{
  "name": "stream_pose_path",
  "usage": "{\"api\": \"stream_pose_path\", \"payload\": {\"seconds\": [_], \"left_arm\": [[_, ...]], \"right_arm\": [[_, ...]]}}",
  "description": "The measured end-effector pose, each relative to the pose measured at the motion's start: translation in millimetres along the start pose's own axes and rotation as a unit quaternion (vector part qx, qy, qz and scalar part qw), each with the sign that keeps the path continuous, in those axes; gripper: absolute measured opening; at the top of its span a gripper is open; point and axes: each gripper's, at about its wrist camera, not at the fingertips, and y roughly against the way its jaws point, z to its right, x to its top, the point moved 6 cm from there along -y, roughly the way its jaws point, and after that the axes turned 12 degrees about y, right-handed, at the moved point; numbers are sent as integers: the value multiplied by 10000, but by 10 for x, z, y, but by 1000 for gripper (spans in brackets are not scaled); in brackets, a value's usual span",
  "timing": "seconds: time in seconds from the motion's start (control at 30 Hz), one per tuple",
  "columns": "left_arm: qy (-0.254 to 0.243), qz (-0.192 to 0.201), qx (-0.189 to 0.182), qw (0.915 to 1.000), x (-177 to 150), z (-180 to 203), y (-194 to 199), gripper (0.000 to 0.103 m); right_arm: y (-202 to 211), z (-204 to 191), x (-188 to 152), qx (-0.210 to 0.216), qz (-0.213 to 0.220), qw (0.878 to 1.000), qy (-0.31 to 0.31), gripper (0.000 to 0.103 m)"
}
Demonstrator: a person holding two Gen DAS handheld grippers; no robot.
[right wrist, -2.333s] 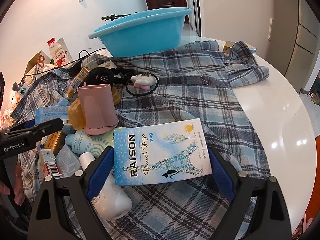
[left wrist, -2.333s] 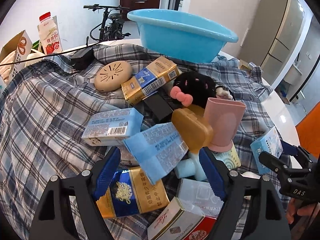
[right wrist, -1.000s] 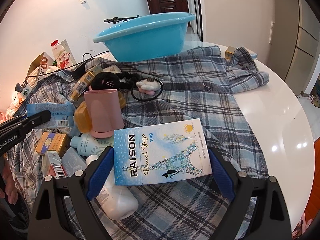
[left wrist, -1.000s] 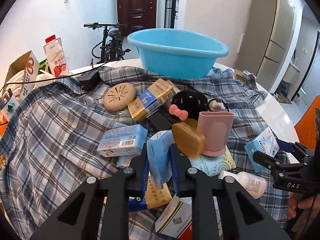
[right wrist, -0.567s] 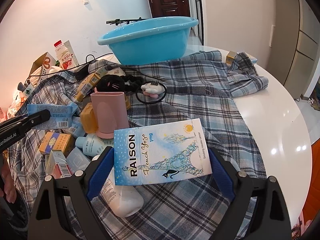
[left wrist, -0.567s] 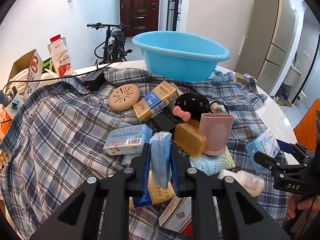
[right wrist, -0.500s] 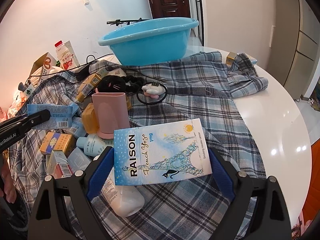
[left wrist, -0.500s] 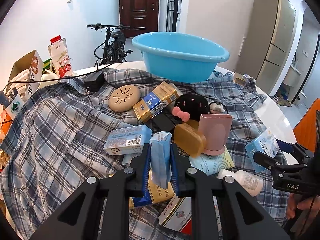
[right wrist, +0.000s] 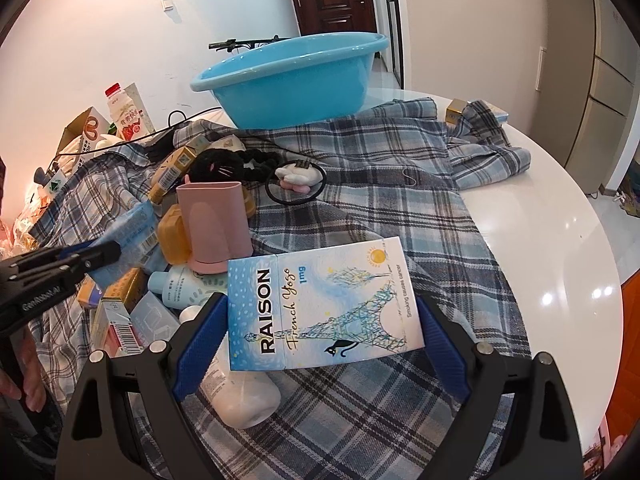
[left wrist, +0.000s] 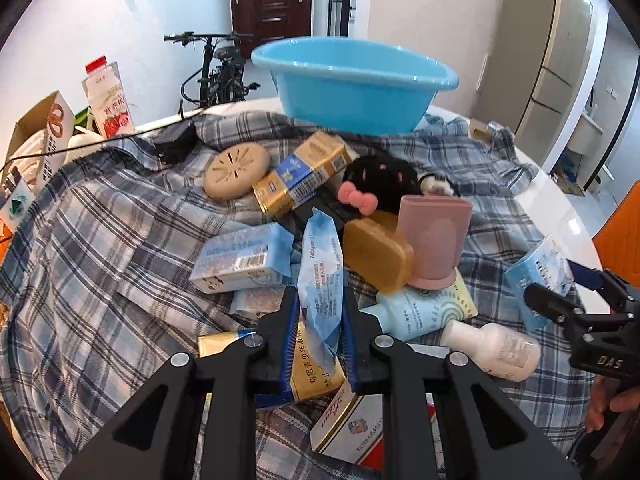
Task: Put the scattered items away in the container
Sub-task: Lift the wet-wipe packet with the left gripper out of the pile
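Note:
My left gripper (left wrist: 319, 320) is shut on a light blue tissue pack (left wrist: 322, 268) and holds it upright above the pile. My right gripper (right wrist: 320, 344) is shut on a blue-and-white RAISON cigarette box (right wrist: 324, 308), held flat between its blue pads; it also shows in the left wrist view (left wrist: 538, 272). The blue basin (left wrist: 352, 80) stands at the far side of the table, also in the right wrist view (right wrist: 292, 76), and looks empty as far as I can see. Scattered items lie on a plaid shirt (left wrist: 92, 248).
The pile holds a pink cup (left wrist: 434, 240), a yellow soap box (left wrist: 376, 254), a gold cigarette carton (left wrist: 302, 172), a black plush (left wrist: 380, 180), a tan round disc (left wrist: 236, 170), lotion bottles (left wrist: 492, 346) and boxes. A milk carton (left wrist: 108, 100) stands far left. White table edge (right wrist: 560, 216) lies right.
My left gripper has closed on the tissue pack and lifted it up and back from the pile. My right gripper keeps holding the RAISON box and has risen slightly.

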Motion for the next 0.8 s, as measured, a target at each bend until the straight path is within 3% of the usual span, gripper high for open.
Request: {"api": "stream_pose_path", "payload": {"seconds": [0.13,0.3,0.6,0.63,0.67,0.7,0.8], "left_arm": [[68,-95,55,9999,5,-29,-142,23],[-18,13,187,9998,52,-26,-227,67],[-138,90,339,9993,133,32,-343,67],[-165,121,358,9992,130,37,-346,66],[-198,142,372,9990,124,43,-350,53],[-215,115,385,9990,113,46,-367,24],[-194,86,318,9993,99,30,-378,20]], "right_arm": [[-28,21,-6,-9,-31,10000,-12,91],[-56,40,-4,-14,-48,10000,-27,91],[-113,76,-1,1,-98,9999,-64,91],[-114,80,0,-3,-102,9999,-66,91],[-115,89,0,-9,-104,9999,-74,91],[-117,98,-1,-13,-106,9999,-86,91],[-126,116,-7,-21,-112,9999,-114,91]]}}
